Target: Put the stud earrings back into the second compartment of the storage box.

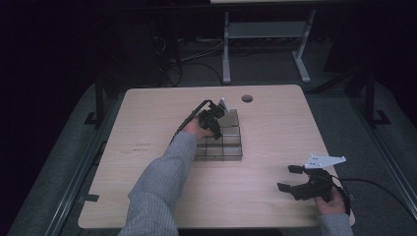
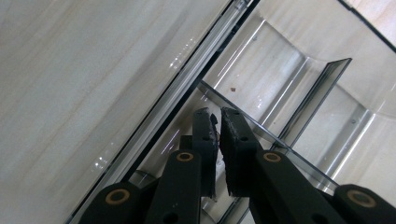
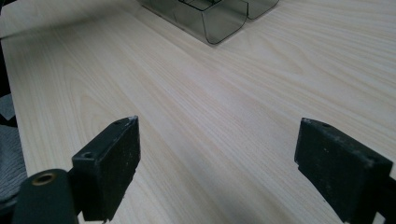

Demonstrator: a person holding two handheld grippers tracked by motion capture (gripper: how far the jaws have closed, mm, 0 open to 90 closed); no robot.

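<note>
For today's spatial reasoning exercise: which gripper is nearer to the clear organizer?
Left. The left gripper is at the organizer, its jaws nearly closed inside a compartment. The right gripper sits apart, open, near the table's front right edge.

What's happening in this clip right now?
A person works at a wooden table with a gripper in each hand. The left gripper is down inside a clear smoky plastic divided organizer at mid-table, its jaws nearly closed beside a thin inner divider wall. The right gripper rests open near the table's front right corner, holding nothing.
</note>
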